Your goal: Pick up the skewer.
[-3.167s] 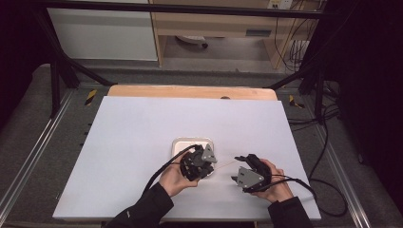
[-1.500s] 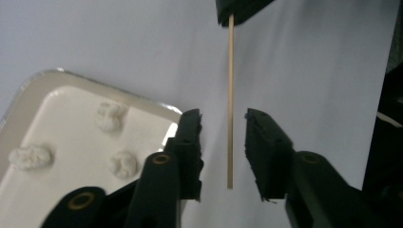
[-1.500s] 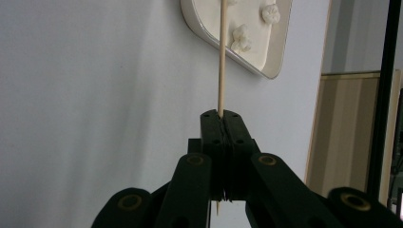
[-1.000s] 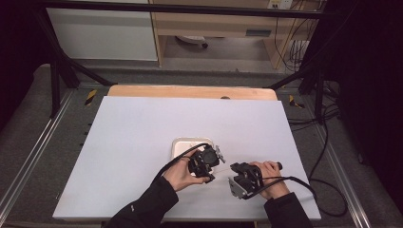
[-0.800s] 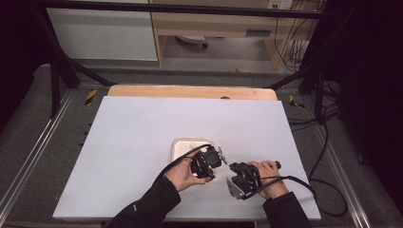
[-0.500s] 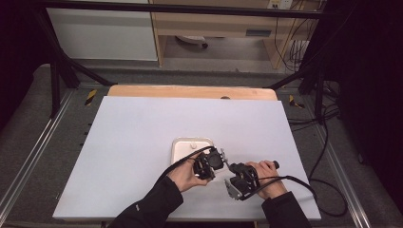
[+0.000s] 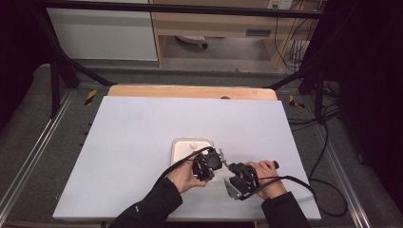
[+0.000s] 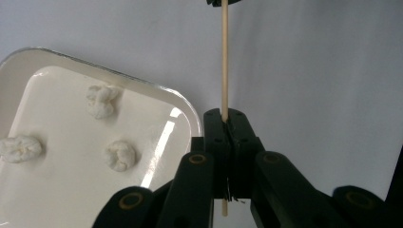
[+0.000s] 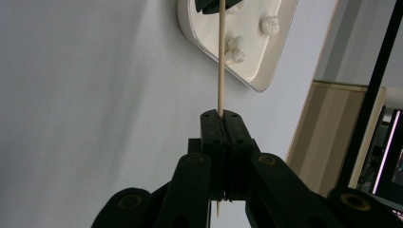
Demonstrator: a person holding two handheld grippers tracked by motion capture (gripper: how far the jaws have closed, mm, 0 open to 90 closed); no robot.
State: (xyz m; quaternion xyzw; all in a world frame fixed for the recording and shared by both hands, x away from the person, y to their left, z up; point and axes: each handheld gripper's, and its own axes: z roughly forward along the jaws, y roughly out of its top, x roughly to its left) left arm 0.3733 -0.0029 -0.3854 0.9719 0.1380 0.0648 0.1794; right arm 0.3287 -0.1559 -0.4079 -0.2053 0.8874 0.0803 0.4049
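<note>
On the near right part of the white table (image 7: 142, 142), seen from the high view, a square white tray (image 7: 183, 148) is the landmark. The left gripper (image 7: 216, 159) sits at the tray's near right corner, and the right gripper (image 7: 233, 168) is just beyond it to the right, the two tips almost meeting. The stick between them is too thin to make out here.

From the left gripper view, the black jaws are pressed together on a thin wooden skewer (image 8: 224, 71), which runs straight up from the pads and away over bare table beside the tray's (image 8: 142, 90) rim. Three white puffy pieces lie in the tray: one (image 8: 101, 100) toward the far side, one (image 8: 119, 155) nearer, one (image 8: 20, 148) at the left. None is on the skewer.

From the right gripper view, the jaws are likewise clamped on the skewer (image 9: 221, 61), which points toward the tray (image 9: 190, 28); two pieces (image 9: 235, 50) (image 9: 270, 24) lie loose in it.

My reading is that the work is at an early stage: the skewer is gripped at both ends, a handover or regrip by the look of it, and all the threading of pieces is left to do.
</note>
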